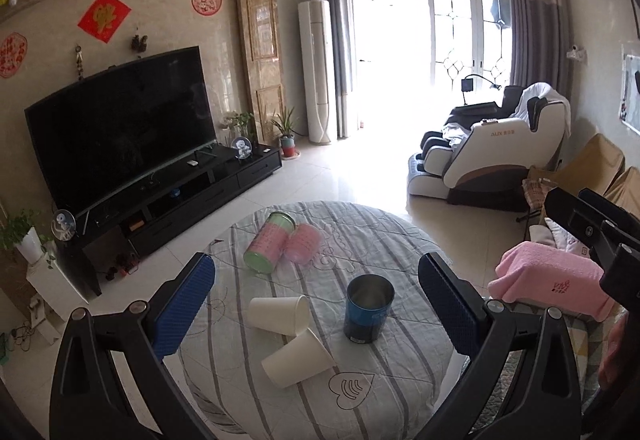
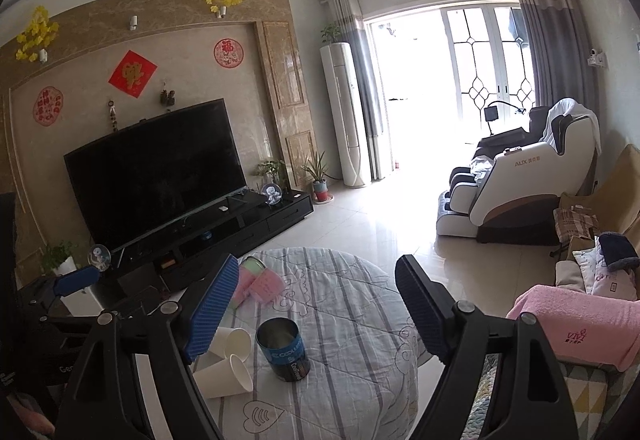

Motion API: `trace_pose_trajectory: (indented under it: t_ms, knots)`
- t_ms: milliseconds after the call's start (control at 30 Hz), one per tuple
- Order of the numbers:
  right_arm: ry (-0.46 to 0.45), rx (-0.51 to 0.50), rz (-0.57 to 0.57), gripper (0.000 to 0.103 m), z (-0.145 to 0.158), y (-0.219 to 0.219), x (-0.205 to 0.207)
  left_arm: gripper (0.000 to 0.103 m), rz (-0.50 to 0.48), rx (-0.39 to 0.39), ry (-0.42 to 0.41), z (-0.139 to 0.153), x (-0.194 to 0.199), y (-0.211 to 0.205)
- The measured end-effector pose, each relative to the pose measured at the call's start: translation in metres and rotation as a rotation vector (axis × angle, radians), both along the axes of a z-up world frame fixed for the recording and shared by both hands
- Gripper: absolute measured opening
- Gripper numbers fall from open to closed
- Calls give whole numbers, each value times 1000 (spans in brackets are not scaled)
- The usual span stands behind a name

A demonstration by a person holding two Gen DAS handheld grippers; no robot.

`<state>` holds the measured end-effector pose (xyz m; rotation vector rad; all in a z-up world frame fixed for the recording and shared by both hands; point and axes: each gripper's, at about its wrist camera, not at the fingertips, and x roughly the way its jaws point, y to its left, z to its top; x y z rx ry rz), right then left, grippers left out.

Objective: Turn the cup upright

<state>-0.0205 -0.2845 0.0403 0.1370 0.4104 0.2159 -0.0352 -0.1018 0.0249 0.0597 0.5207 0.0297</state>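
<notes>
Two white paper cups lie on their sides on the round table (image 1: 380,392): one (image 1: 279,314) with its mouth to the right, the nearer one (image 1: 297,359) with its mouth toward me. They also show in the right wrist view (image 2: 234,344) (image 2: 226,374). A blue tin (image 1: 369,308) stands upright with its open end up, right of the cups. A pink can (image 1: 269,247) and a pink cup (image 1: 303,242) lie on their sides at the far edge. My left gripper (image 1: 316,306) is open above the table, around the cups and tin. My right gripper (image 2: 316,310) is open, to the right.
The table has a grey striped cloth. A pink towel (image 1: 552,282) lies on a sofa at the right. A TV stand (image 1: 180,195) is to the left, and a massage chair (image 1: 492,151) at the far right. A tiled floor lies beyond the table.
</notes>
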Motion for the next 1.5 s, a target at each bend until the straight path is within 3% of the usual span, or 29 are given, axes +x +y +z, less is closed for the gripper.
trace_pose_trajectory:
  t_ms: [367, 1500]
  knots:
    - [20, -46, -4, 82, -2, 2, 2, 103, 14, -47, 12, -3, 7, 4]
    - [59, -69, 12, 82, -1, 4, 16, 103, 34, -38, 31, -6, 16, 1]
